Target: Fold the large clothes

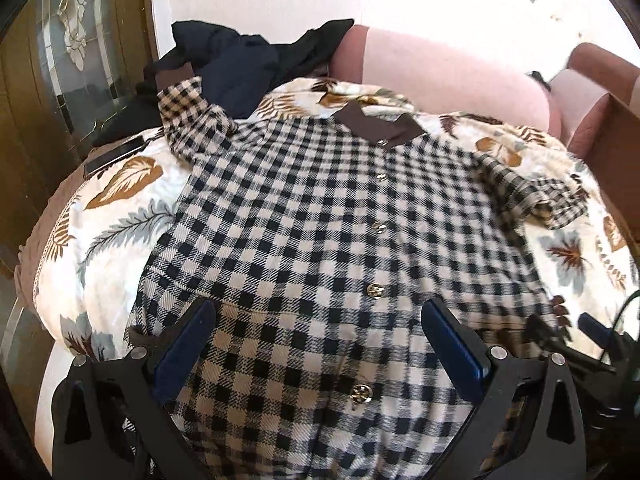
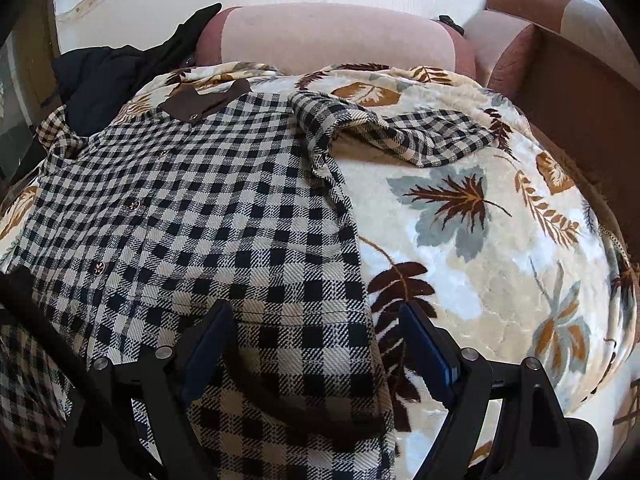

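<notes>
Garment orientation: checked shirt [image 1: 304, 216] lies face up and spread flat on the leaf-print blanket [image 1: 120, 216], buttoned front uppermost. Its long axis runs from the hem, nearest both cameras, to the brown collar [image 1: 378, 124] at the far end, toward the pink sofa back [image 1: 440, 64]. The button row [image 1: 380, 226] follows this axis. One sleeve [image 1: 192, 120] extends to the far left and ends under a heap of dark clothes [image 1: 244, 64]. The other sleeve [image 2: 420, 136] lies bunched to the far right on the blanket.

Left gripper [image 1: 320, 316]: fingers spread wide, holding nothing. The lower shirt front, including the button row, lies between and below the two blue pads [image 1: 452, 344]. Whether the pads touch the fabric cannot be determined.

Right gripper [image 2: 312, 320]: fingers spread wide, holding nothing. The shirt's right side edge [image 2: 360, 264] runs between the fingers; checked fabric is beneath the left finger, bare blanket beneath the right finger.

A dark phone-like slab [image 1: 114, 156] lies on the blanket at the far left.
</notes>
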